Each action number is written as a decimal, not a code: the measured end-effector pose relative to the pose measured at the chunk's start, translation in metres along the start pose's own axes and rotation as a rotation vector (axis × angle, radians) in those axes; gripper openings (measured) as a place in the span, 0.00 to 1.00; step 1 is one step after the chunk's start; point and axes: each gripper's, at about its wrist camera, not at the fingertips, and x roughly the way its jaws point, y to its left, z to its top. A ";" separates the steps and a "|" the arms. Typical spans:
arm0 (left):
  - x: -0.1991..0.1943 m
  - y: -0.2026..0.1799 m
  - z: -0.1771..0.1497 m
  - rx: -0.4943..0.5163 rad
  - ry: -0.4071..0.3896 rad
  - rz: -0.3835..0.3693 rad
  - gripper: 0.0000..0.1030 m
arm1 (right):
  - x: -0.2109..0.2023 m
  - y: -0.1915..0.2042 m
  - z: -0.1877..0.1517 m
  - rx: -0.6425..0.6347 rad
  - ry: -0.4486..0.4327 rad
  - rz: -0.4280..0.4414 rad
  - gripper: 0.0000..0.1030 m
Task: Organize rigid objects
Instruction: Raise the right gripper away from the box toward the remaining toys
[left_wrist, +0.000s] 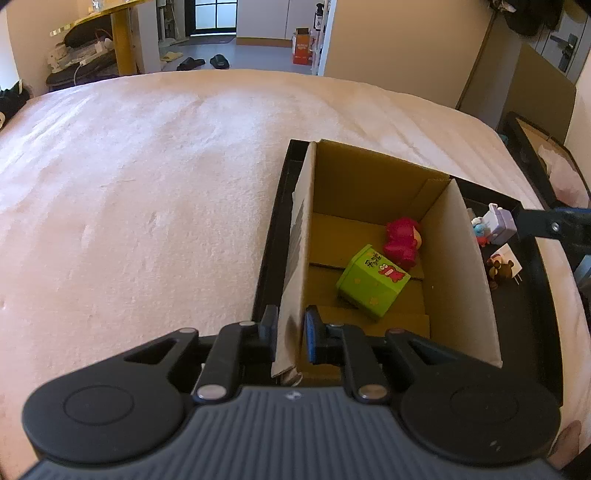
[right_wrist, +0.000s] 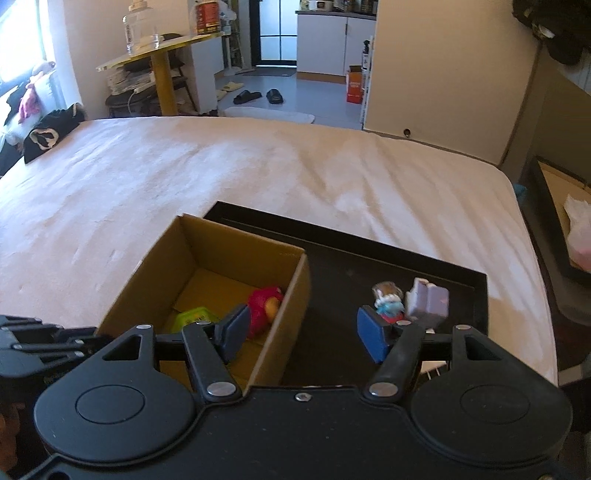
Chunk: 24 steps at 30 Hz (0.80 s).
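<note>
your left gripper (left_wrist: 287, 334) pinches the cardboard box (left_wrist: 369, 192) wall. your right gripper (right_wrist: 301, 334) hangs half open and empty. ahead-left in the box lie the green tin (left_wrist: 371, 282) and pink toy (left_wrist: 402, 242); ahead-right, small figures (right_wrist: 388, 302) wait on the black tray (right_wrist: 369, 258).

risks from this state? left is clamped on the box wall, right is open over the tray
1. The left gripper pinches only the thin wall of the cardboard box; a pull could bend the wall or tip the box.
2. The right gripper straddles the box's right wall, which it could clip.
3. The small figures stand close together in the black tray; a grab may topple neighbours.
</note>
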 end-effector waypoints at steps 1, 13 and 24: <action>0.000 0.000 0.000 0.002 -0.001 0.005 0.14 | -0.001 -0.004 -0.003 0.008 -0.001 -0.002 0.64; -0.009 -0.009 0.000 0.037 0.002 0.030 0.34 | -0.010 -0.047 -0.029 0.068 -0.009 -0.006 0.64; -0.016 -0.018 0.007 0.036 0.018 0.088 0.64 | -0.006 -0.096 -0.052 0.182 -0.013 0.008 0.71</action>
